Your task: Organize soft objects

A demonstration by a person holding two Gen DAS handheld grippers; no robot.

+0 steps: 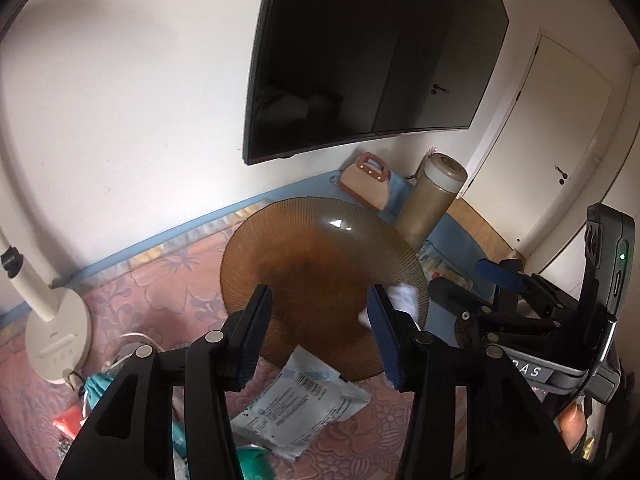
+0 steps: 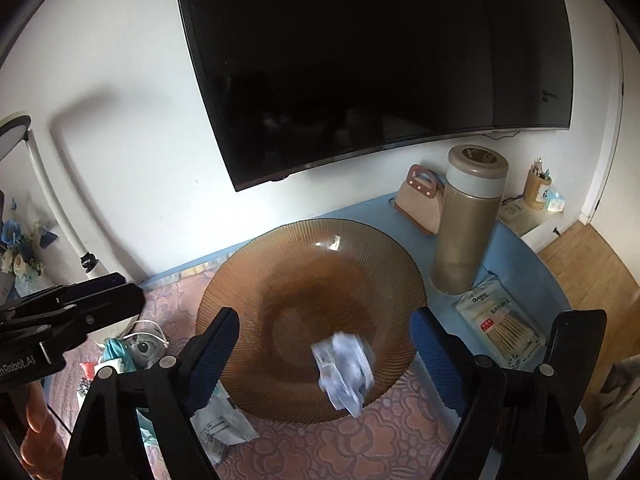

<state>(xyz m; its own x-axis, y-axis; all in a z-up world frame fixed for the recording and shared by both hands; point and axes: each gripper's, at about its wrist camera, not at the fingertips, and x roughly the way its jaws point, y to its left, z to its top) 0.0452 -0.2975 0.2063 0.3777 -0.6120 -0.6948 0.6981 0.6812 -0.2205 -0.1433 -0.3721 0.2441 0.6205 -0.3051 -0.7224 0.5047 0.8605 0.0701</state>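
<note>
A ribbed amber glass plate (image 1: 280,240) (image 2: 240,280) lies on the pink floral cloth. A crumpled white soft packet (image 2: 344,368) lies in the plate near its front right rim; in the left wrist view it (image 1: 402,300) shows partly behind my left gripper's right finger. My left gripper (image 1: 320,328) is open and empty above the plate's near edge. My right gripper (image 2: 324,356) is open, its fingers either side of the white packet and apart from it. A flat white-and-blue packet (image 1: 304,400) (image 2: 218,424) lies in front of the plate.
A tall tan flask (image 2: 468,220), a pink purse (image 2: 420,196) and a bag of cotton swabs (image 2: 500,324) stand right of the plate on the blue table (image 2: 520,264). A white lamp base (image 1: 56,336), teal and red soft items (image 1: 96,392) lie left. A black TV (image 2: 360,60) hangs above.
</note>
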